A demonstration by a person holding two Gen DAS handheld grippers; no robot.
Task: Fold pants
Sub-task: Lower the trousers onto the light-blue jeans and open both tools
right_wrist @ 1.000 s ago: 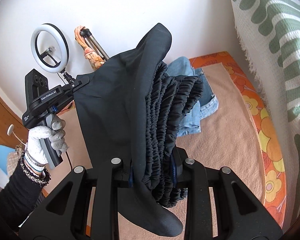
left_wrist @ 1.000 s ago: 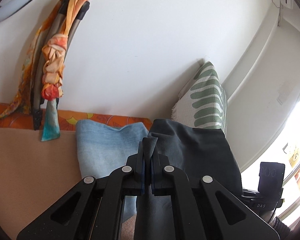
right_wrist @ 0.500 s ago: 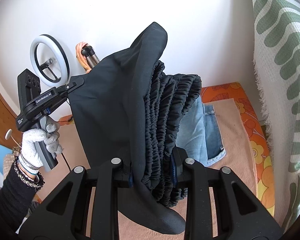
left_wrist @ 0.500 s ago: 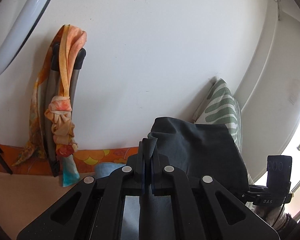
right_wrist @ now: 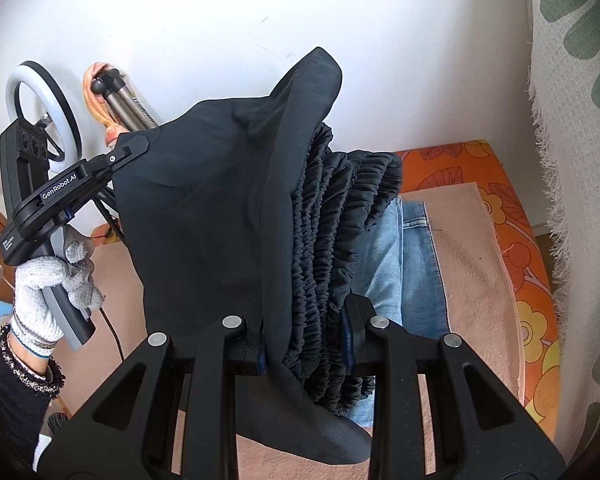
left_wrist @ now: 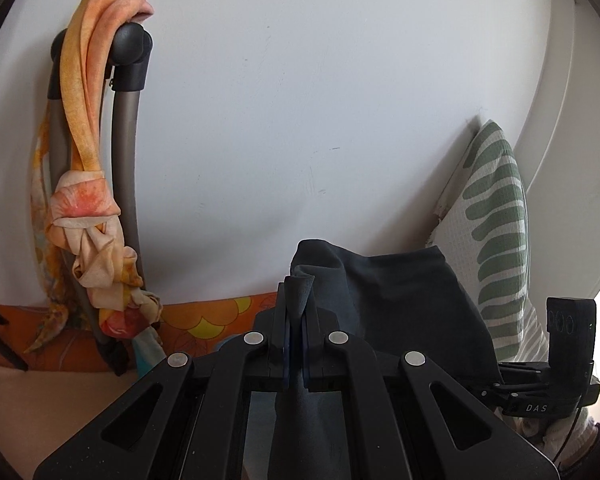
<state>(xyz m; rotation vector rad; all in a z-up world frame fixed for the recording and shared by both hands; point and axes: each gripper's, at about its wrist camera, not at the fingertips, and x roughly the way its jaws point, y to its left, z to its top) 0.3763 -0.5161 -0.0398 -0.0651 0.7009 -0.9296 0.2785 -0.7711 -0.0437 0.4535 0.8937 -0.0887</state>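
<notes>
Carried sideways and lower over the jeans, dark pants stretched between left gripper pinching an edge and right gripper clamping the bunched waistband, probably nearing laydown.

A plain white wall backs the scene. Against it, at the left, lean grey metal tripod legs draped with a knotted orange scarf. Right of the wall stands a white cushion with green leaf stripes. Below the wall lies an orange floral-print cover under a beige cloth. Left of the tripod legs stands a white ring light. Bright daylight enters at the far right.
</notes>
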